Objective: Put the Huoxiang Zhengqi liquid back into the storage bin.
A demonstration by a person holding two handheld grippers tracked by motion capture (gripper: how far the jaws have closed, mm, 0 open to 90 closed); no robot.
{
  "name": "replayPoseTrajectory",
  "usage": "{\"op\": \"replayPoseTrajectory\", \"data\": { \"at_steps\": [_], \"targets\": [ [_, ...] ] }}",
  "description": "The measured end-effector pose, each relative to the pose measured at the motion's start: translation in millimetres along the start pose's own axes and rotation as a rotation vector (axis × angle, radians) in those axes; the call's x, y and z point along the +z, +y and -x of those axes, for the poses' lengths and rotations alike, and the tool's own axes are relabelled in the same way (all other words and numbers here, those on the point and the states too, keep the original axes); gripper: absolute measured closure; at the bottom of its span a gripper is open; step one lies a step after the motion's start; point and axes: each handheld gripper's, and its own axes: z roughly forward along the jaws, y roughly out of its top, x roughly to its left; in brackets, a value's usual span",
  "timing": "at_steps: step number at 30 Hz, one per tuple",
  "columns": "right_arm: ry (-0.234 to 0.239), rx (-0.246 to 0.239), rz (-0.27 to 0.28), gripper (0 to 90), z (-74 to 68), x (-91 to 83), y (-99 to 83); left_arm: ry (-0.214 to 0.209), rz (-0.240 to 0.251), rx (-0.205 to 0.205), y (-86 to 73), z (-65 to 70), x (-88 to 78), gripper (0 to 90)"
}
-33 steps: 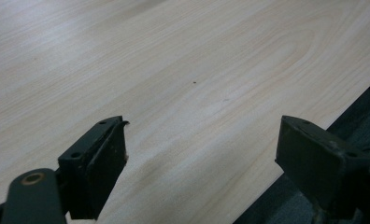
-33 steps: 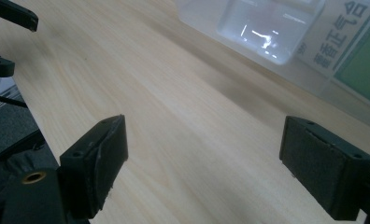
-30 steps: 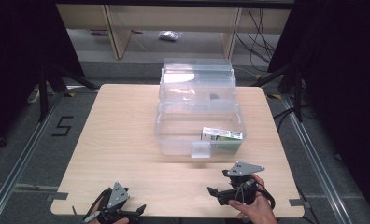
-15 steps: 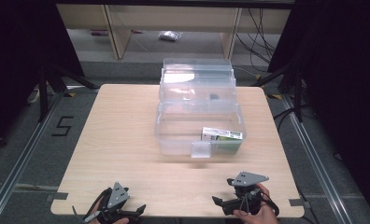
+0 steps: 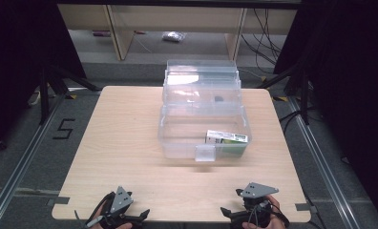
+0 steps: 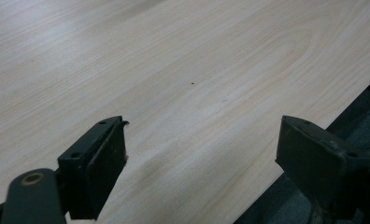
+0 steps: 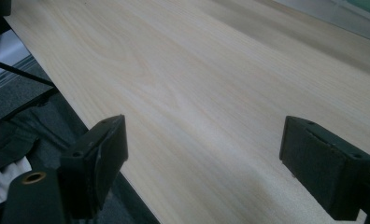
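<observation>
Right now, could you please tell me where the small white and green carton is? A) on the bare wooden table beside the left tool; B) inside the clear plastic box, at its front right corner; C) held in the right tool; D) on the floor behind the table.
B: the small white and green carton lies inside the clear plastic box, by its front right corner, far from both tools at the table's near edge.

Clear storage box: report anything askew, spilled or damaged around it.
Nothing stands out. The clear box sits square on the table, its tiers opened, a green-and-white carton lying inside the lowest one. No spill or damage visible.
</observation>
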Motion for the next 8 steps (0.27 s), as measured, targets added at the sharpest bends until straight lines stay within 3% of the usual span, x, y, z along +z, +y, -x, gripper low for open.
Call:
{"op": "replayPoseTrajectory", "data": {
  "at_steps": [8],
  "targets": [
    [0.008,0.015,0.008,16.2,3.4,0.7,0.1,0.003,-0.011,0.005,0.2,-1.0,-0.5,15.4]
  ]
}}
